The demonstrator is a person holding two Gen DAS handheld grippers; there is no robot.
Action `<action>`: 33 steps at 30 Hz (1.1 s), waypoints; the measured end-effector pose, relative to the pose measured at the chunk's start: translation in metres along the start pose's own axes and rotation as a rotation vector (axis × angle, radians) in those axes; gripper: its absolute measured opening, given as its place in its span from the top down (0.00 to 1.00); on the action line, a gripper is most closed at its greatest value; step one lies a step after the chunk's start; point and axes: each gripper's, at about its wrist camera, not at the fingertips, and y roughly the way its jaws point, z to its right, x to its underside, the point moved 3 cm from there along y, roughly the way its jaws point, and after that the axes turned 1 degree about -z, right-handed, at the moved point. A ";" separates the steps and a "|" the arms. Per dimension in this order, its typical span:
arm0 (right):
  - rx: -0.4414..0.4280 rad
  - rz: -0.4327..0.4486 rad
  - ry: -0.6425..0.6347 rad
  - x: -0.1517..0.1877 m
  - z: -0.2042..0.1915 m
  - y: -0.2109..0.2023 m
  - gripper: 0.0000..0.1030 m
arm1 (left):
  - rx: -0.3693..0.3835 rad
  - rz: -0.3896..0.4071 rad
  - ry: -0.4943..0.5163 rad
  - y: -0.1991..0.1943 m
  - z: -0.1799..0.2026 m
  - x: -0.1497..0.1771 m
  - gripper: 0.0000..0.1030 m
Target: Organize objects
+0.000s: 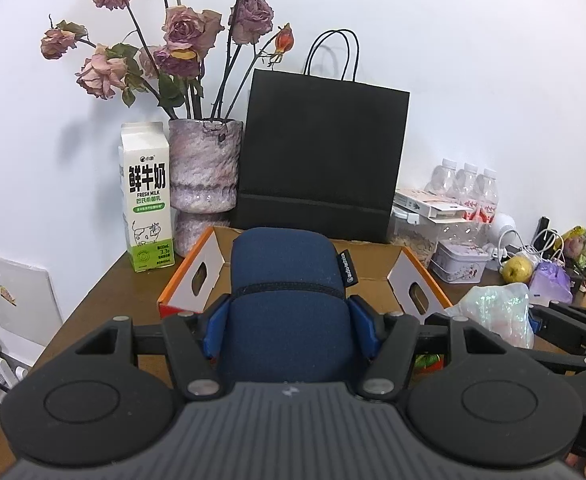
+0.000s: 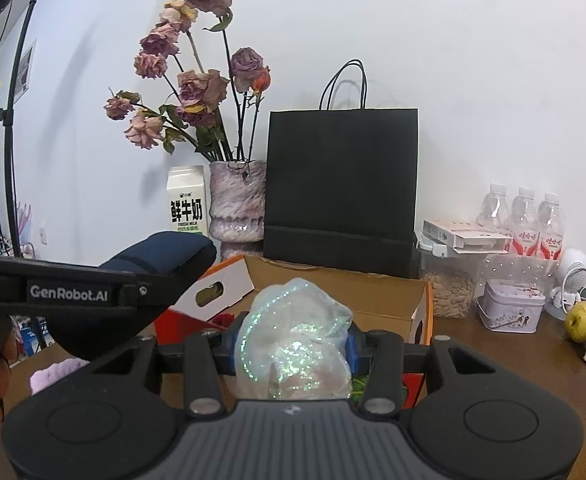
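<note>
Your black paper bag (image 1: 325, 160) is standing at twelve o'clock against the wall, directly behind the open cardboard box (image 1: 367, 264). At eleven o'clock the vase of dried roses (image 1: 205, 168) and the milk carton (image 1: 146, 196) are crowding the box's left flap. At two o'clock you are facing water bottles (image 1: 469, 188), a jar, a small tin (image 1: 459, 266) and a yellow apple (image 1: 517, 269).

Your left gripper (image 1: 289, 316) is clamping the navy pouch (image 1: 285, 280) above the box's near edge. Your right gripper (image 2: 293, 350) is squeezing the iridescent bag (image 2: 297, 340) just before the box.

Only the right view is showing a light stand (image 2: 13, 100) at ten o'clock and a white fan (image 2: 573, 276) at three.
</note>
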 end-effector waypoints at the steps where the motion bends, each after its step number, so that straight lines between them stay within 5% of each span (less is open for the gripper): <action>1: 0.000 0.000 0.001 -0.001 0.001 0.003 0.58 | 0.001 0.000 0.000 0.003 -0.001 -0.001 0.39; 33: 0.017 -0.037 -0.010 -0.029 0.034 0.106 0.58 | -0.022 0.010 -0.007 0.100 -0.015 -0.046 0.39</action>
